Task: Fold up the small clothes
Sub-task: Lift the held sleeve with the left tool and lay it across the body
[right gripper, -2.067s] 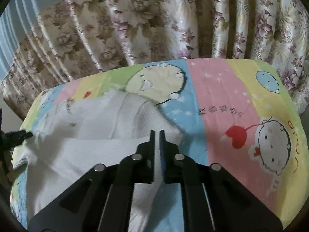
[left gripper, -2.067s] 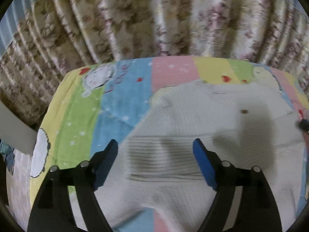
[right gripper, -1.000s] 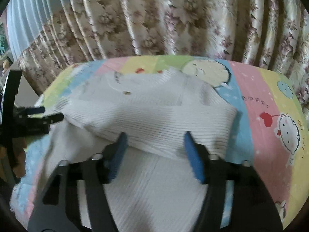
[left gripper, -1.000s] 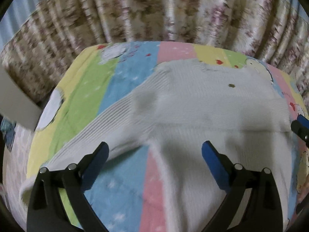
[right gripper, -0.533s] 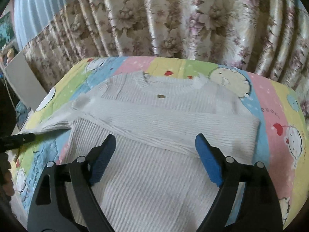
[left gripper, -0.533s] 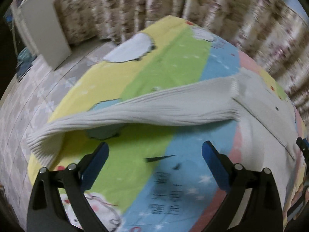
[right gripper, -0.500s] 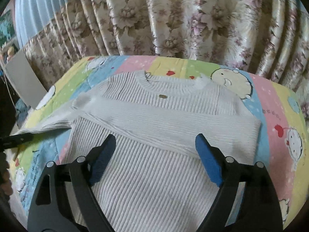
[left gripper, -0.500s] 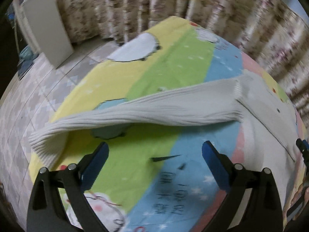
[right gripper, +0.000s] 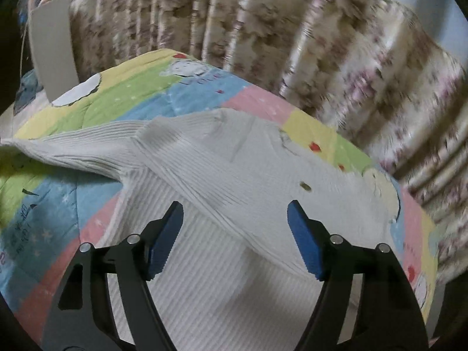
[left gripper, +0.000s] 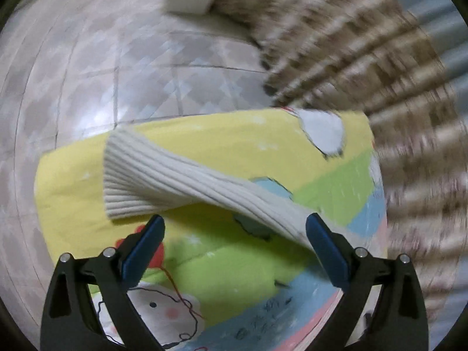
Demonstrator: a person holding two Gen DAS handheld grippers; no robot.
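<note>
Both pairs of jaws stand apart with nothing pinched between them. The left gripper [left gripper: 234, 234] hangs wide open just short of the sleeve [left gripper: 187, 187], its blue pads clear of the knit on either side. The right gripper [right gripper: 234, 225] is also open; its jaws have just been closing a little, with only flat cloth lying under the gap and no fold caught between the pads.

Taking the sleeve's ribbed cuff [left gripper: 122, 181] as the landmark: in the left wrist view it lies just ahead of the left jaws and a little toward the left pad. From the cuff the sleeve runs back and to the right, passing close by the right pad, so its long axis lies slantwise across the jaw line, not square to it. The cuff rests near the edge of the colourful quilt [left gripper: 234, 278], with tiled floor [left gripper: 117, 73] beyond.

In the right wrist view the sweater [right gripper: 248, 175] is spread on the quilt, its body directly under the right jaws, and the same sleeve stretches away to the left, well apart from them.

By this layout the left hand is much nearer the cuff, so folding that sleeve inward looks like its job.
</note>
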